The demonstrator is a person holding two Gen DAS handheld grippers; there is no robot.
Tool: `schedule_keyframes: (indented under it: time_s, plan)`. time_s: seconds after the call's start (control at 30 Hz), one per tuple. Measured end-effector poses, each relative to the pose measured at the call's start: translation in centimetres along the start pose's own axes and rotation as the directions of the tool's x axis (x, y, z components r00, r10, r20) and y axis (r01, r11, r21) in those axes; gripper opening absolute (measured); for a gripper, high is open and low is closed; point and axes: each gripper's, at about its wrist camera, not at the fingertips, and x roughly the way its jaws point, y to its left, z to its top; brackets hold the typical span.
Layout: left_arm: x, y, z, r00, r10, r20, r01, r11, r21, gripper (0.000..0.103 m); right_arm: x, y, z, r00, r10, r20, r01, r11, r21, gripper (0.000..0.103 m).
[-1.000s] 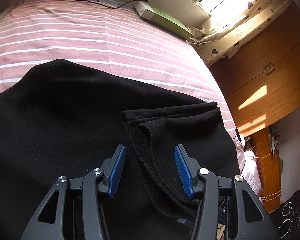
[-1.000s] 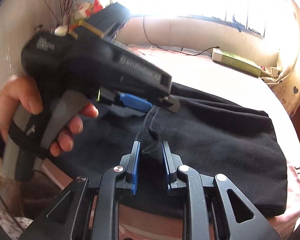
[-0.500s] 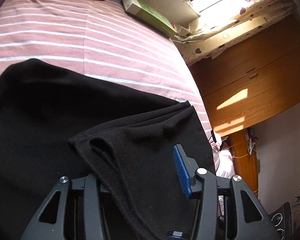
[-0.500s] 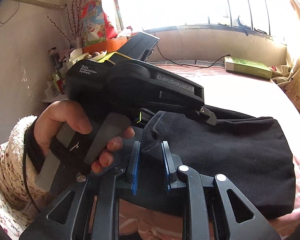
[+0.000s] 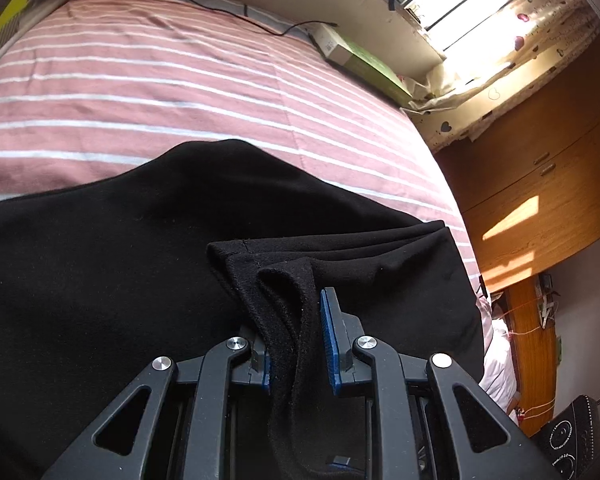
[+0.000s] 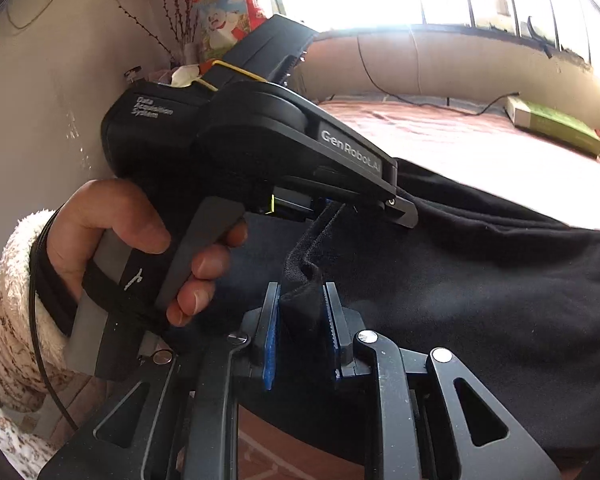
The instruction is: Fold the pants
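Note:
Black pants [image 5: 120, 264] lie folded on a pink striped bed [image 5: 140, 80]. My left gripper [image 5: 296, 340] is shut on a bunched hem edge of the pants [image 5: 284, 292]. My right gripper [image 6: 300, 332] is shut on the same raised fold of the pants [image 6: 304, 276], just beside the left gripper's body [image 6: 252, 148], which a hand [image 6: 140, 240] holds. The rest of the pants [image 6: 480, 280] spreads to the right.
A green and white box [image 5: 360, 56] and a black cable [image 5: 220, 8] lie at the bed's far edge under the window. A wooden wardrobe [image 5: 540, 184] stands at the right. A shelf with a colourful box [image 6: 220, 12] is at the far left.
My left gripper has closed from wide open onto the hem edge of the pants. My right gripper has stayed shut on the fold, now lifted beside the left gripper.

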Motion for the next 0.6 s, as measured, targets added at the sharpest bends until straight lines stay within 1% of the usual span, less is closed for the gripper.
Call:
schedule_keyframes:
  time_s: [0.07, 0.13, 0.2, 0.23, 0.3, 0.33, 0.37, 0.4, 0.47, 0.57, 0.6]
  plan:
    - [-0.4, 0.4, -0.1, 1.000, -0.002, 0.010, 0.002, 1.000, -0.018, 0.047, 0.0, 0.1, 0.2, 1.000, -0.001, 0.010, 0.001, 1.000, -0.006, 0.020]
    - [-1.4, 0.1, 0.1, 0.999, -0.012, 0.041, 0.012, 1.000, 0.004, 0.047, -0.3, 0.2, 0.6, 0.999, 0.014, 0.033, -0.014, 1.000, 0.000, 0.021]
    - [-2.0, 0.2, 0.5, 0.998, 0.005, 0.055, -0.005, 1.000, 0.005, 0.047, -0.3, 0.2, 1.0, 0.999, 0.018, 0.047, -0.018, 1.000, -0.002, 0.021]
    - [-1.8, 0.4, 0.6, 0.999, 0.023, 0.050, -0.023, 1.000, 0.005, 0.047, 0.1, 0.2, 1.0, 0.999, 0.016, 0.039, -0.015, 1.000, -0.010, 0.021]
    - [-1.3, 0.6, 0.4, 0.997, 0.071, 0.025, -0.071, 0.997, 0.009, 0.048, 1.3, 0.0, 0.4, 1.000, 0.009, -0.011, -0.009, 1.000, -0.008, 0.021]
    - [-1.1, 0.6, 0.2, 0.997, 0.074, 0.022, -0.074, 0.997, 0.016, 0.048, 1.9, -0.2, 0.3, 0.999, 0.004, -0.037, -0.004, 1.000, 0.001, 0.022]
    - [-1.4, 0.7, 0.1, 0.997, 0.077, 0.031, -0.078, 0.997, 0.014, 0.052, 2.4, -0.4, 0.0, 0.999, 0.007, -0.051, -0.006, 1.000, 0.017, 0.025]
    - [-1.7, 0.7, -0.1, 0.996, 0.074, 0.046, -0.075, 0.997, 0.013, 0.054, 2.6, -0.6, -0.2, 0.998, 0.018, -0.056, -0.017, 0.999, 0.031, 0.025]
    - [-2.6, 0.5, -0.1, 0.995, 0.068, 0.078, -0.069, 0.998, 0.009, 0.055, 2.3, -0.7, 0.1, 0.998, 0.028, -0.058, -0.027, 0.999, 0.020, 0.029]
    - [-3.9, -0.2, 0.4, 0.986, 0.101, 0.134, -0.104, 0.994, 0.022, 0.063, 1.1, -0.6, 0.3, 0.998, 0.034, -0.055, -0.034, 0.999, -0.010, 0.034]
    - [-4.5, -0.3, 0.4, 0.982, 0.102, 0.159, -0.106, 0.994, 0.017, 0.063, 0.5, -0.8, 0.2, 0.999, 0.024, -0.045, -0.024, 1.000, -0.011, 0.035]
